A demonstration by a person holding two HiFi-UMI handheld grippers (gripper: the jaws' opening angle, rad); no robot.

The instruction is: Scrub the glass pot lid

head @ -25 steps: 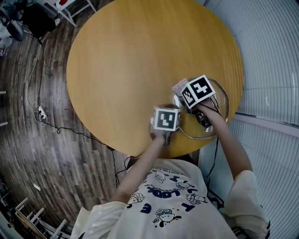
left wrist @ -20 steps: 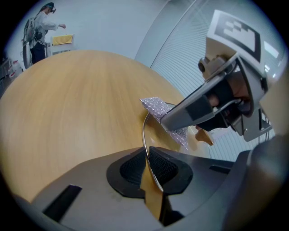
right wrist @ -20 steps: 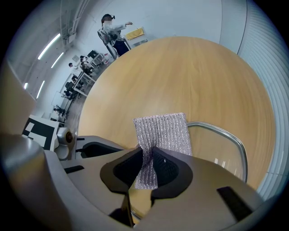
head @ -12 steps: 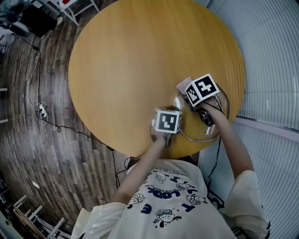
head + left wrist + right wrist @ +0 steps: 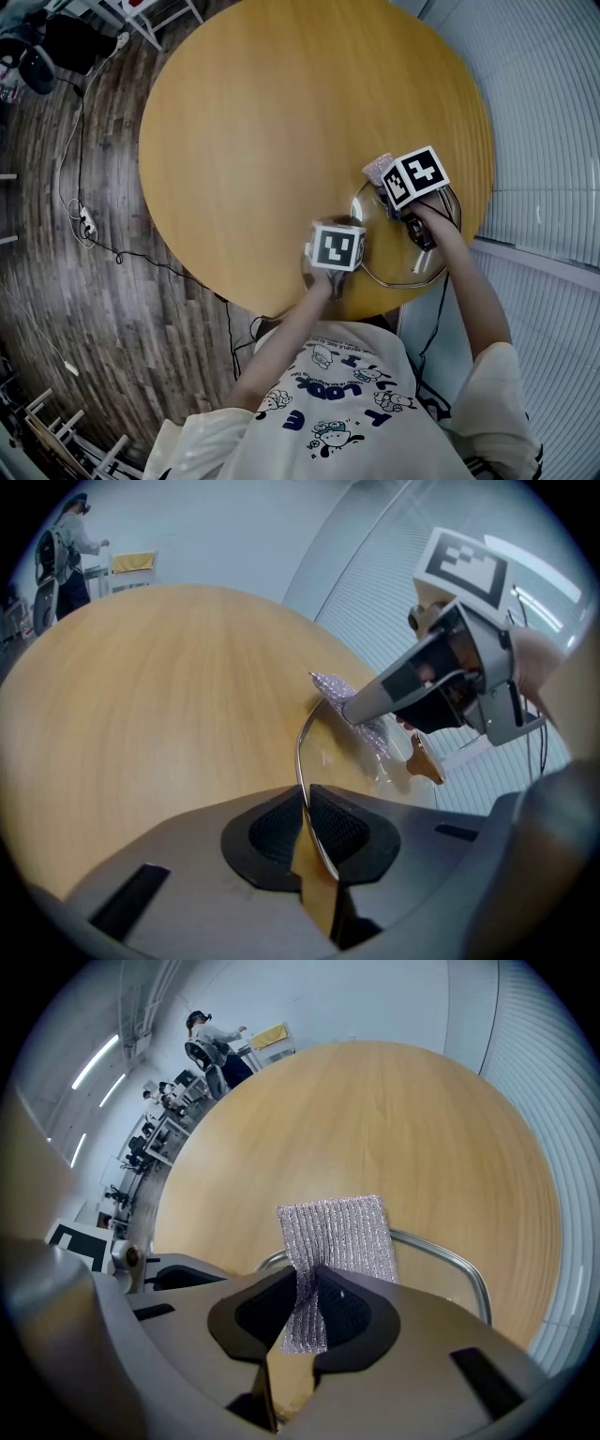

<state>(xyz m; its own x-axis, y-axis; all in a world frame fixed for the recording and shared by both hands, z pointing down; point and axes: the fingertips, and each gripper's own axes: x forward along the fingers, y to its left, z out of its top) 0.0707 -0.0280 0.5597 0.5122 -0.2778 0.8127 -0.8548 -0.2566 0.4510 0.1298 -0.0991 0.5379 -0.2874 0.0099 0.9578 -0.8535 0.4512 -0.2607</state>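
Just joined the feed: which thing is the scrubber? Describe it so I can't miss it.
Start at the round wooden table; by its edge nearest the person is a clear glass lid with a metal rim. Over the lid's far rim, the right gripper pinches the scrubber, a small ribbed square. It is the only soft, silvery, glittery thing there.

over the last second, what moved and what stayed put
The right tool, shut on the silver scrubbing cloth, slid a little to the person's right and slightly away across the glass pot lid. Nothing was let go. The left tool stayed clamped on the lid's rim, and the lid kept its place on the round table.
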